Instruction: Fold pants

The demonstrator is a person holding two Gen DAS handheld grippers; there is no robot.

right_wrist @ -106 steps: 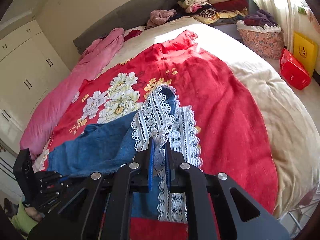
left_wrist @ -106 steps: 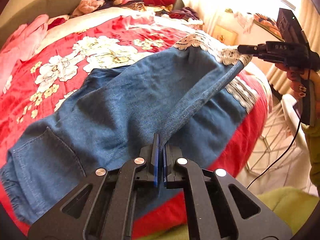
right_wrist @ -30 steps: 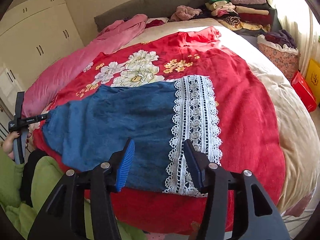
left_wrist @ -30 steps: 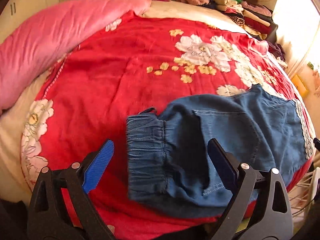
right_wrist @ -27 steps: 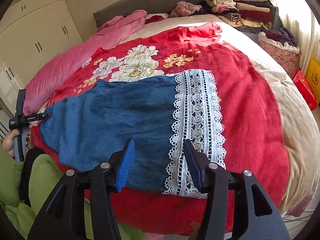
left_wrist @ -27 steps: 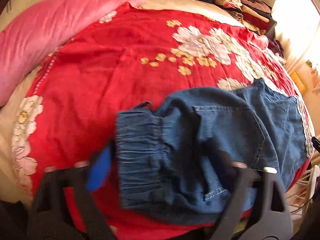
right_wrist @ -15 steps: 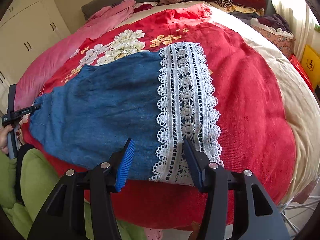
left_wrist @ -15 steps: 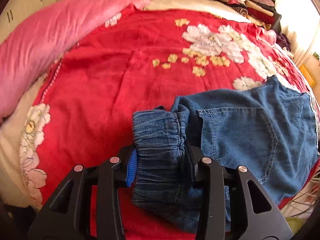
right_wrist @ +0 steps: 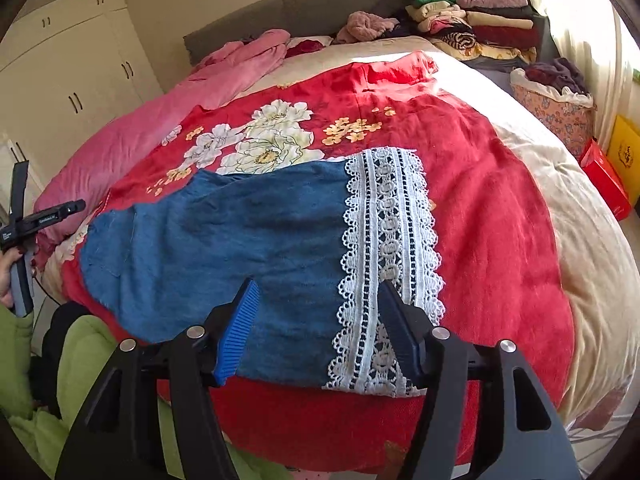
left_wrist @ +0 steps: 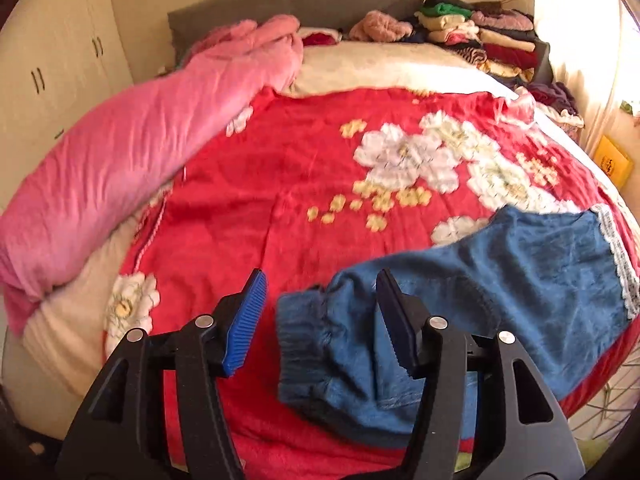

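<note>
Blue denim pants [right_wrist: 240, 248] with a white lace hem band [right_wrist: 388, 248] lie folded flat on the red flowered blanket [right_wrist: 500, 216] near the bed's front edge. In the left wrist view the pants [left_wrist: 520, 292] show their elastic waistband [left_wrist: 308, 340] bunched at the near end. My left gripper [left_wrist: 320, 320] is open, its jaws either side of the waistband, holding nothing. My right gripper [right_wrist: 316, 328] is open above the lace end, empty. The left gripper also shows in the right wrist view [right_wrist: 36, 220].
A pink quilt [left_wrist: 132, 160] lies along the bed's left side. Folded clothes [right_wrist: 472, 24] are stacked by the grey headboard [left_wrist: 312, 4]. A flowered basket [right_wrist: 556, 108], a red box [right_wrist: 604, 180] and white wardrobe doors [right_wrist: 68, 88] surround the bed.
The left gripper, shut on the waistband half a second ago, has opened and let it drop onto the blanket. The right gripper stays open and has drawn back slightly from the lace end.
</note>
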